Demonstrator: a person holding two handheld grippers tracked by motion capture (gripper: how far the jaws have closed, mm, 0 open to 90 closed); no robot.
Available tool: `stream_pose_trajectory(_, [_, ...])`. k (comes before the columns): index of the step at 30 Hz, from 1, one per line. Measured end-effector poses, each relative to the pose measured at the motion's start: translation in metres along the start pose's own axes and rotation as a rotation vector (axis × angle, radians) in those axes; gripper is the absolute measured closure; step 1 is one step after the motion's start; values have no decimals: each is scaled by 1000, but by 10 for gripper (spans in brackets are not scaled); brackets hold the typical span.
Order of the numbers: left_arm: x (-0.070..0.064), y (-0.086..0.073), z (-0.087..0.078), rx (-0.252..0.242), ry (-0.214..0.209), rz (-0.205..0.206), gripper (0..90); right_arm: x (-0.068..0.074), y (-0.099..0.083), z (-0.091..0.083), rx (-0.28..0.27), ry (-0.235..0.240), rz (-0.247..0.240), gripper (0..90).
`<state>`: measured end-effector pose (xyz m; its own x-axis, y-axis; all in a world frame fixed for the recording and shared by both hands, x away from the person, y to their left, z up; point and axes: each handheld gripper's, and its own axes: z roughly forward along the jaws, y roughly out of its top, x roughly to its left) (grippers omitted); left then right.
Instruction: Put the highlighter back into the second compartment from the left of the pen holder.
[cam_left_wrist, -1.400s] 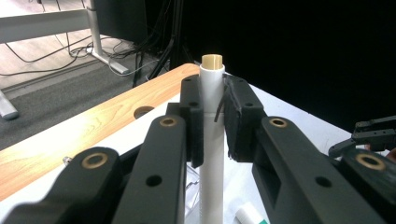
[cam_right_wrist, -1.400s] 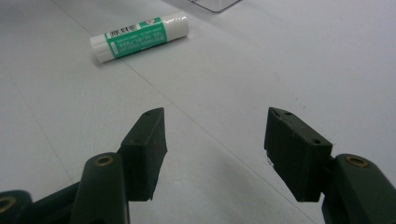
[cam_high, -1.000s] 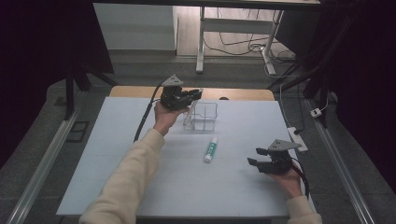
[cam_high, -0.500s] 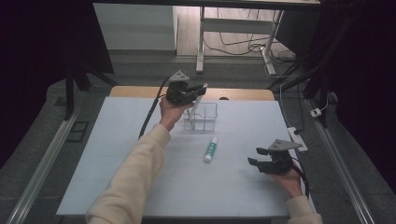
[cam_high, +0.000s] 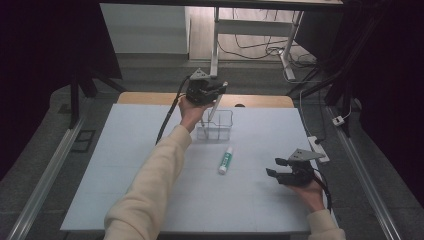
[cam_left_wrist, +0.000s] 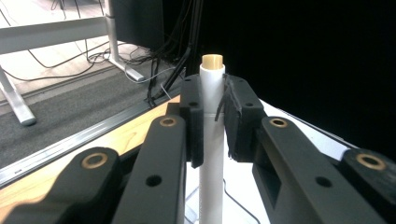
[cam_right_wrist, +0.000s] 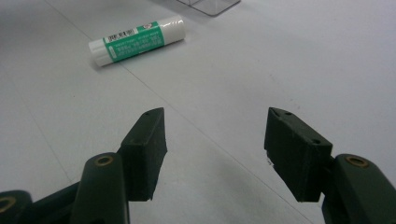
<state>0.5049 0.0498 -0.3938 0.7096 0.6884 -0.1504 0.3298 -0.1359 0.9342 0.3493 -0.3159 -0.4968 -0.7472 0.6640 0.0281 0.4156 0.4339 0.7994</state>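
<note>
My left gripper (cam_high: 218, 91) hovers over the far middle of the table, shut on a white pen-like stick (cam_left_wrist: 211, 140) with a tan tip. The stick (cam_high: 214, 106) slants down into a clear plastic box (cam_high: 216, 126). A green-and-white glue stick (cam_high: 225, 160) lies flat on the table in front of the box, also seen in the right gripper view (cam_right_wrist: 136, 38). My right gripper (cam_high: 275, 167) rests low near the front right, open, nothing between its jaws (cam_right_wrist: 212, 149).
The white table top (cam_high: 125, 165) ends at a wooden strip (cam_high: 150, 98) at the far edge. A power strip (cam_high: 319, 148) lies at the right edge. Desk legs and cables stand on the floor beyond.
My left gripper has moved right and up with the stick, now over the clear box with the stick angled into it. The right gripper has stayed put.
</note>
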Motion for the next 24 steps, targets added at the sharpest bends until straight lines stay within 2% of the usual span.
stream_pose_trajectory(5, [2,-4,8,-7,18,7,776,1,0,1,8,3,0,383])
stream_pose_trajectory(11, [4,-11,11,17,26,12,760,1,-2,4,20,10,0,382])
stream_pose_trajectory(14, [4,-16,7,31,45,27,581,1,-2,5,23,7,-3,382])
stream_pose_trajectory(17, [6,-21,0,51,22,36,551,1,-2,5,28,4,-5,382])
stream_pose_trajectory(21, [6,-28,-14,93,27,67,477,1,-2,4,26,1,-6,382])
stream_pose_trajectory(24, [7,-33,-26,114,27,67,449,1,-2,4,24,-1,-6,382])
